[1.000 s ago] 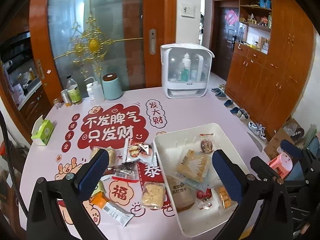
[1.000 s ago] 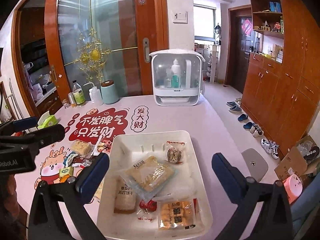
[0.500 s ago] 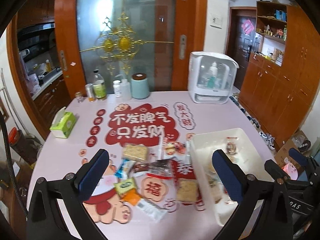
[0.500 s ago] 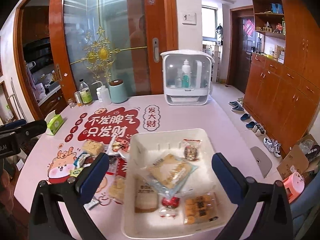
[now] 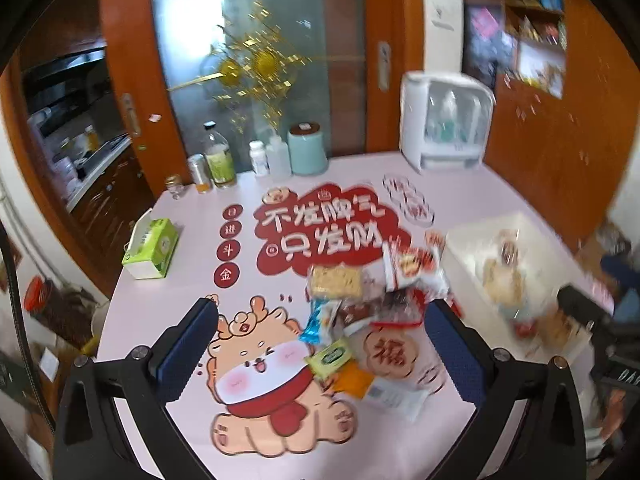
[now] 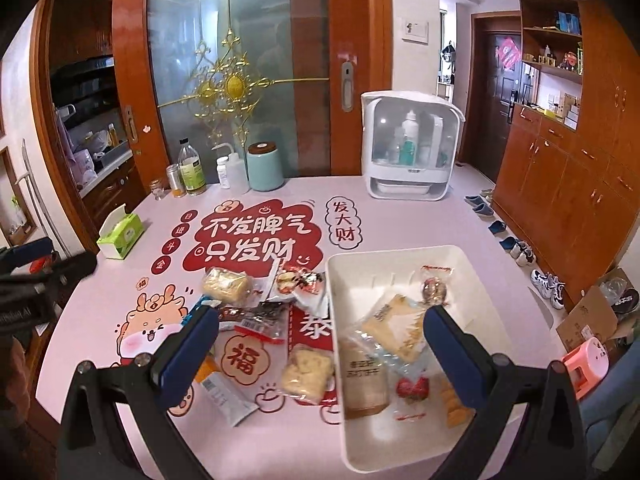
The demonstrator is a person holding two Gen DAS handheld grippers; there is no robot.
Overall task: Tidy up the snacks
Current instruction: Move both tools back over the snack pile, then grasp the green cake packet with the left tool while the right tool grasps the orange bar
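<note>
A white rectangular plastic tray point(image 6: 404, 264) is sitting on the right part of the pink printed tablecloth point(image 6: 400, 220), and it is holding several wrapped snacks: a square beige cracker packet in clear film point(image 6: 394, 330), a tan biscuit packet with dark lettering point(image 6: 366, 380), a small clear bag with a dark round sweet point(image 6: 434, 290), a red-wrapped candy point(image 6: 412, 386) and an orange cookie packet point(image 6: 454, 404) partly hidden behind a gripper finger. Just beside the tray's left wall, a loose heap of snack packets point(image 6: 256, 312) is lying on the cloth, among them a pale yellow puffed-rice bar point(image 6: 226, 284) and a white sachet with a barcode point(image 6: 226, 396). The right gripper point(image 6: 320, 354) is hovering above the tray's left edge, fingers spread wide and holding nothing. The left gripper point(image 5: 320, 354) is hanging over the cartoon dragon print point(image 5: 276, 380), likewise wide apart and empty; its view is blurred toward the tray point(image 5: 480, 236). A green tissue box point(image 6: 120, 236) is resting near the table's left edge.
</note>
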